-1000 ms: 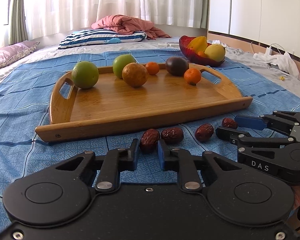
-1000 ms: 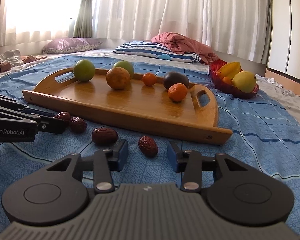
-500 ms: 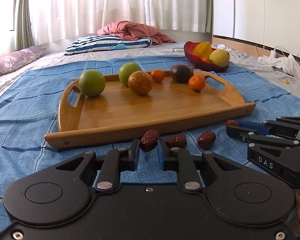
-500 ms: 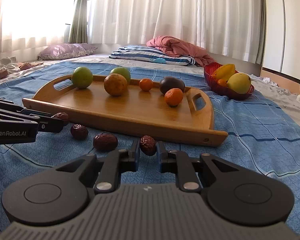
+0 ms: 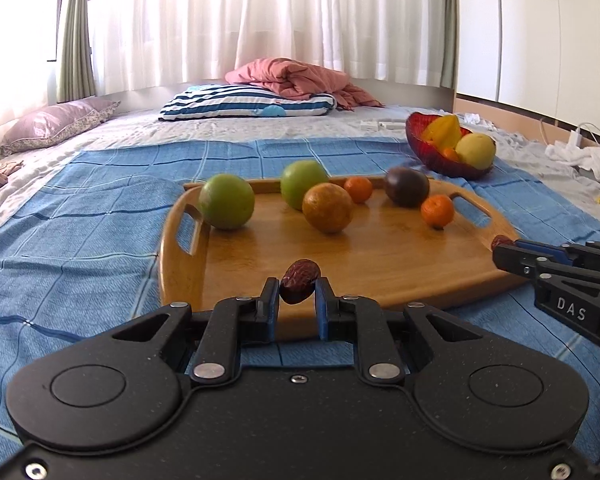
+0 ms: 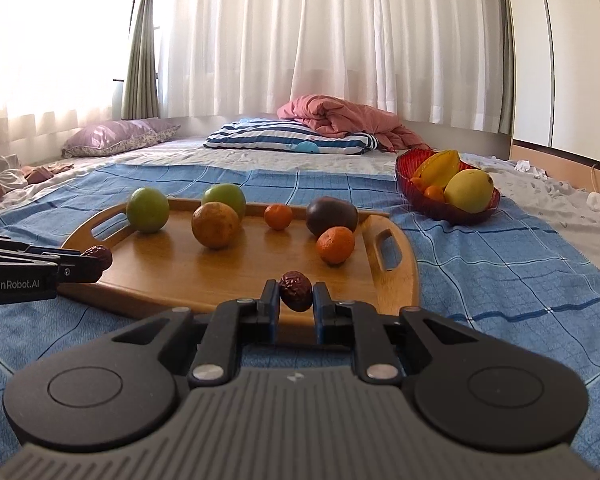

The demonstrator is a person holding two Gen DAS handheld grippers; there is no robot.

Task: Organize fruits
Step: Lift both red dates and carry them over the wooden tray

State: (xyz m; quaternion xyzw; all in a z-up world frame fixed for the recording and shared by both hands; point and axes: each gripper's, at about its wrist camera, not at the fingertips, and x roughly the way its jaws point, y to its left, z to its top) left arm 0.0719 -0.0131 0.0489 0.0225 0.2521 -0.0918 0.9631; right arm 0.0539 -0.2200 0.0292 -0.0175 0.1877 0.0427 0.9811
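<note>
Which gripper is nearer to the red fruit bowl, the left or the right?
Right. The right gripper is at the wooden tray's near edge at the end nearest the red fruit bowl; the left gripper is at the tray's opposite end.

Hidden behind the left tongs [image 5: 298,294] — near edge of the wooden tray [image 5: 380,256]. Cut by the frame's right edge — right tongs [image 5: 500,246], only a sliver of their date [image 5: 499,241] showing. Contents of the red bowl [image 5: 432,152] partly hidden.
</note>
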